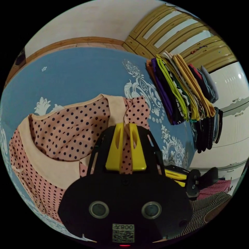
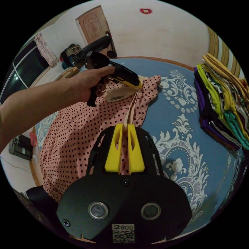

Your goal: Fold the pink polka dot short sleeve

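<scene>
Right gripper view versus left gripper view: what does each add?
Right gripper view adds the person's hand holding the left gripper at the shirt's edge, and a wooden door. Left gripper view adds yellow-framed cabinets. Both show the pink polka dot short sleeve shirt, blue patterned bedspread and stack of folded clothes.

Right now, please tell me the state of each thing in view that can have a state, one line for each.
left gripper: shut on the pink polka dot shirt
right gripper: shut on the same shirt
pink polka dot shirt: partly lifted, not yet folded, over the blue bedspread
stack of clothes: folded, piled beside the shirt
cabinet doors: closed
wooden door: closed
</scene>
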Tool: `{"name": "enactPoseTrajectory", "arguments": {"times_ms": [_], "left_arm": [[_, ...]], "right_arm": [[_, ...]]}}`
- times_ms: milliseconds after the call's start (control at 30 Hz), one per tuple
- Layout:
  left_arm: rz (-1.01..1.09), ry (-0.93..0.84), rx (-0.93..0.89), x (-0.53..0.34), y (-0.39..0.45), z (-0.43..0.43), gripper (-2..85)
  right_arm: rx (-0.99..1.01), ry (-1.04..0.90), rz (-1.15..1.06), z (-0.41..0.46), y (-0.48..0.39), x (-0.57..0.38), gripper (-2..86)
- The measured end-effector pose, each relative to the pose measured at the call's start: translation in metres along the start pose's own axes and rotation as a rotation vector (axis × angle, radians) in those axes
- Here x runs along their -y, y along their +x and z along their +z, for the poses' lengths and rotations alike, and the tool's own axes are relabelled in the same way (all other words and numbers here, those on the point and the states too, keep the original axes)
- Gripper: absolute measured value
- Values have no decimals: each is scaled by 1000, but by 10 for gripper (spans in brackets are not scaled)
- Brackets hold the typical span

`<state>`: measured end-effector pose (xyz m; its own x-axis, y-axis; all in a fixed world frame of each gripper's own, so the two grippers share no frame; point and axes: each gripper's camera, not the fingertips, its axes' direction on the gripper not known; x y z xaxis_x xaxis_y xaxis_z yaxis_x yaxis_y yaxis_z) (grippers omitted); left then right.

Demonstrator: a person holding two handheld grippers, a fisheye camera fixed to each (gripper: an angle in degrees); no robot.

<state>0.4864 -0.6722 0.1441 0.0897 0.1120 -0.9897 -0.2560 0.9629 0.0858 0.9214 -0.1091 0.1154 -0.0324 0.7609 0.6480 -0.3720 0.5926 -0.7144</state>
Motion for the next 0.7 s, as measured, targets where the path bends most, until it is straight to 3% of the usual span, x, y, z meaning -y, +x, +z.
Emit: {"name": "enactPoseTrajectory", "arguments": {"times_ms": [333,467,600,700], "left_arm": [[89,95,-20,-9,19,-52,23],[170,29,1,-6,41,-51,19],[128,-55,89,-6,40,-47,10],[111,-42,54,-14,38,-63,5]], "right_arm": [[268,-14,63,31,39,7,57],[276,-31,66,43,47,11,50],[278,-7,85,50,57,13,33],[246,30,109,49,66,15,22]]}}
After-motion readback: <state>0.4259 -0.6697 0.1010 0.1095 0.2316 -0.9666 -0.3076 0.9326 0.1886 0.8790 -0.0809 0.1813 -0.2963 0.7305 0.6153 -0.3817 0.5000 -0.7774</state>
